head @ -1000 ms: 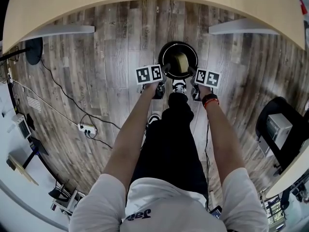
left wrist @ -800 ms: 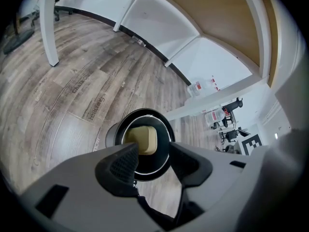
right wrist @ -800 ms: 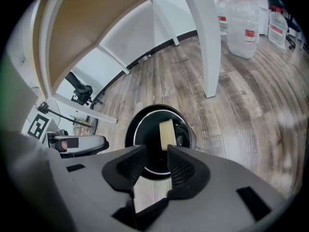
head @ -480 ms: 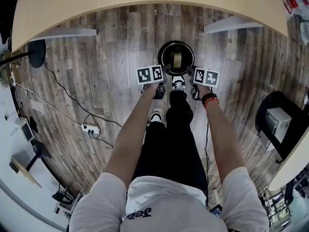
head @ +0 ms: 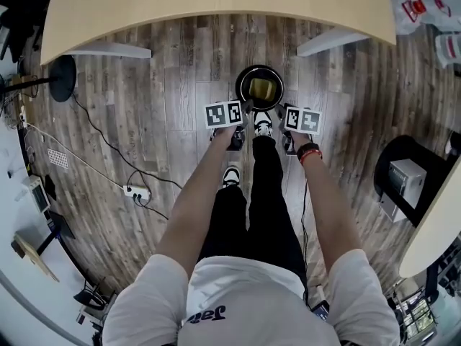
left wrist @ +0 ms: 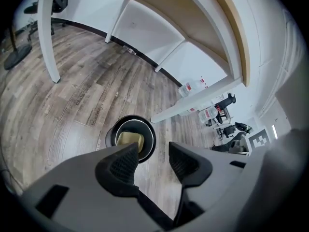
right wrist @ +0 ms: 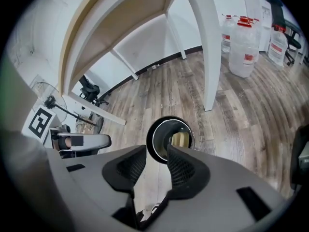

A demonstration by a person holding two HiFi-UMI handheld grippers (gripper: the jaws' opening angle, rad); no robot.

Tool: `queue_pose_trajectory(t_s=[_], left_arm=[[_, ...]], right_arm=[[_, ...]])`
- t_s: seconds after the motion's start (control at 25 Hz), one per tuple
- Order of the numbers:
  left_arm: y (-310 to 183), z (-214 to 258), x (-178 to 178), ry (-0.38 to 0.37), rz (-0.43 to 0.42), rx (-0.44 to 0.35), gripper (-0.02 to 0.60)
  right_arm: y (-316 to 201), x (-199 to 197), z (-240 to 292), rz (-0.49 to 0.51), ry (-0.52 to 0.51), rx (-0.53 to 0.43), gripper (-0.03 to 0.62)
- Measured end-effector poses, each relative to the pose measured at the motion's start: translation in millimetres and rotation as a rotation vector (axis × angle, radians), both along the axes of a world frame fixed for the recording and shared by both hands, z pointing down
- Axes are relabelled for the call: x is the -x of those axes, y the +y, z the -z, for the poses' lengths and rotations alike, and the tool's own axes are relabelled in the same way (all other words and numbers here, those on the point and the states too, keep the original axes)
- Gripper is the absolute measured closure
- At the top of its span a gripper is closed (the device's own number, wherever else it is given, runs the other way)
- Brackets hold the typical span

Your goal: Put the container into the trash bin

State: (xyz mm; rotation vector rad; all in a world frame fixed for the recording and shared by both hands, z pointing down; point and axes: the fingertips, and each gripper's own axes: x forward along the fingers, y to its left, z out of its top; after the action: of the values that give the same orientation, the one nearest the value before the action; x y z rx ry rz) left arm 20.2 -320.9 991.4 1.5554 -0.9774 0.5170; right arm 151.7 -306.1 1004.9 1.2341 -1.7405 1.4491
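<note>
There it was, the pale yellow boxy container [head: 260, 89] down inside the round black trash bin [head: 239, 89], with the left gripper [left wrist: 153, 154] and right gripper [right wrist: 157, 162] hovering just near of it, jaws apart, both gripping nothing.

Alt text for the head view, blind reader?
Top-down: a person holds the left gripper and right gripper, both open and empty, above the near side of a black trash bin on the wood floor; a yellowish container lies inside it. A curved table spans the top.
</note>
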Motion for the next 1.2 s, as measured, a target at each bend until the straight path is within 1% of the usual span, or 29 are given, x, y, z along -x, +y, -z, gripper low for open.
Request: queue_pose_trajectory(t_s=[0.2, 0.32, 0.52, 0.68, 0.8, 0.96, 1.12, 1.2], left_arm=[[20, 66, 11, -0.027, -0.012, -0.032, 0.376], [24, 119, 22, -0.031, -0.009, -0.091, 0.376], [47, 205, 40, -0.078, -0.033, -0.193, 0.39], [64, 264, 46, -0.115, -0.096, -0.25, 0.393], [70, 316, 48, -0.095, -0.087, -0.302, 0.393], [79, 378, 51, -0.066, -0.063, -0.391, 0.393], [90, 436, 61, -0.071, -0.048, -0.49, 0.393], [97, 462, 64, -0.068, -0.043, -0.535, 0.393]], right_arm=[[18, -3, 64, 0.014, 0.028, -0.028, 0.448], [27, 6, 111, -0.017, 0.011, -0.049, 0.45], [51, 22, 200, -0.012, 0.004, -0.135, 0.451], [63, 23, 266, 0.005, 0.017, -0.215, 0.451], [67, 22, 313, -0.023, 0.005, -0.284, 0.453], [73, 18, 376, -0.071, -0.003, -0.368, 0.456], [77, 17, 437, -0.106, -0.016, -0.461, 0.459], [81, 15, 468, -0.102, -0.004, -0.512, 0.459]])
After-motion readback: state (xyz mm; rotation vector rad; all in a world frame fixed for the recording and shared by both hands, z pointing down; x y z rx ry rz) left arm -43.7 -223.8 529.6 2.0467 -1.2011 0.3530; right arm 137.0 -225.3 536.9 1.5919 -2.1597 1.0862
